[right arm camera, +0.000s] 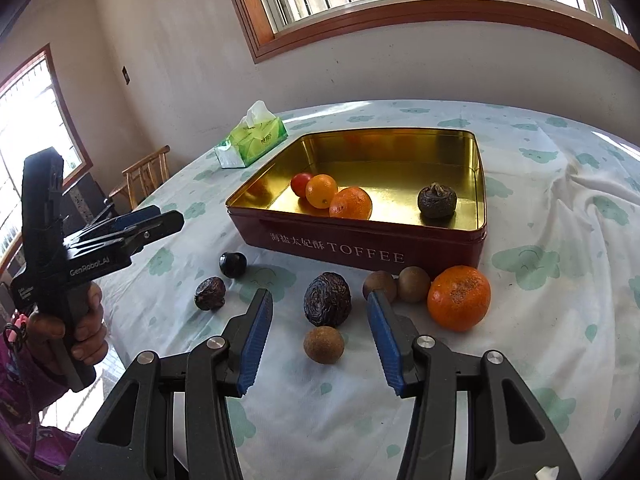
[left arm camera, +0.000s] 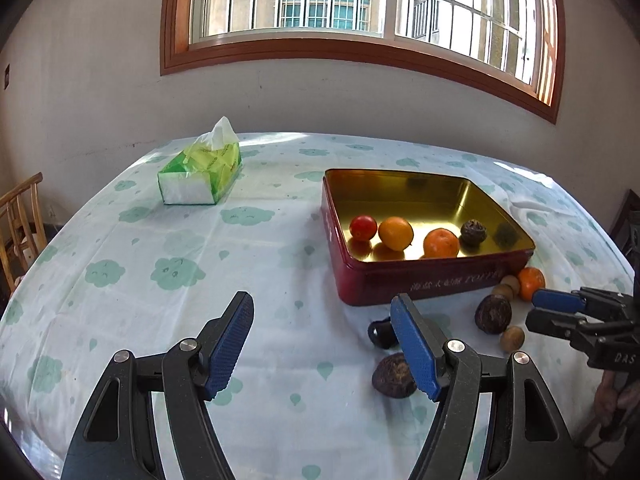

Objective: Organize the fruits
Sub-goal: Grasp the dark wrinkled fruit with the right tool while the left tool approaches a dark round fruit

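- From the left wrist: left tongs gape empty over the worktop; a red toffee tin holds four fruits.
- From the right wrist: right tongs stand released, empty, around a dark wrinkled fruit and a small brown fruit just before the tin.

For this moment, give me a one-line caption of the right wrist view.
Open right gripper hovers over loose fruit before a red tin holding four pieces.

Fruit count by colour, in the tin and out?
Orange: 3 (two in the tin, one on the cloth)
Red: 1
Dark wrinkled: 3
Small brown: 3
Glossy black: 1
Total: 11
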The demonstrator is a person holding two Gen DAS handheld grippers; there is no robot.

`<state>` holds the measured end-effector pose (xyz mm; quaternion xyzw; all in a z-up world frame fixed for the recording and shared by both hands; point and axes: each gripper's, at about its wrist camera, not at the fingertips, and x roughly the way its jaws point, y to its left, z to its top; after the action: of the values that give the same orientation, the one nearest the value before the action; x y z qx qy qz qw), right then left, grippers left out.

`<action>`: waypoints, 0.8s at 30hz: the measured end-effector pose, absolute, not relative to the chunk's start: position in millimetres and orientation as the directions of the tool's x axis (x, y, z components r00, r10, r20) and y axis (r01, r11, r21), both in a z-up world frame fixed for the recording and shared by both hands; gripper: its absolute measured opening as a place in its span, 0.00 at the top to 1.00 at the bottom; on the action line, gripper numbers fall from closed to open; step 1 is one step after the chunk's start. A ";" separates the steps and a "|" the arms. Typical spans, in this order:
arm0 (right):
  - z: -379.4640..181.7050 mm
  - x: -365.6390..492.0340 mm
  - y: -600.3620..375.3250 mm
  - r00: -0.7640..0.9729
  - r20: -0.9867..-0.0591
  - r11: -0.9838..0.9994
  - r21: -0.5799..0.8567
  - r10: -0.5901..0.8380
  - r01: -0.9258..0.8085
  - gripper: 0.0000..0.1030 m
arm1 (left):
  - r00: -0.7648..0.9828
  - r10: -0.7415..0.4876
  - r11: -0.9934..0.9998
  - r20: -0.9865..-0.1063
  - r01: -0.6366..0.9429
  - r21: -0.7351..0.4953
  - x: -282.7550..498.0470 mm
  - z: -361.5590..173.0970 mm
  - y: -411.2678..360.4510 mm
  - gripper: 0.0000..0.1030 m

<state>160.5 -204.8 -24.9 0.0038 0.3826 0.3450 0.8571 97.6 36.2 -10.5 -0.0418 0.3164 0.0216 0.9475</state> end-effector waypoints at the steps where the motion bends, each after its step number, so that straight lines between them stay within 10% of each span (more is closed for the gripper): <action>1: -28.4 161.8 -202.6 0.464 -0.669 0.771 0.267 0.580 -0.579 0.54 | 0.794 -0.009 0.996 -0.608 -0.045 -0.074 92.0 -13.8 34.7 0.31; 9: -40.0 175.4 -178.1 0.447 -0.720 0.790 0.230 0.531 -0.569 0.54 | 0.758 -0.133 0.987 -0.638 0.043 -0.155 71.8 -26.3 24.6 0.31; 14: -48.1 181.3 -157.7 0.435 -0.758 0.792 0.171 0.486 -0.587 0.71 | 0.746 -0.148 0.984 -0.649 0.046 -0.172 74.0 -28.7 22.0 0.31; 24: -5.9 153.0 -250.6 0.655 -0.613 0.888 0.192 0.442 -0.419 0.71 | 0.743 -0.150 0.987 -0.652 0.080 -0.136 84.9 -32.4 5.0 0.31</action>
<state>153.0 -250.6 -5.9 0.0170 0.3413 0.2364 0.9096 84.9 5.0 -32.4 -0.0498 0.3532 -0.0618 0.9322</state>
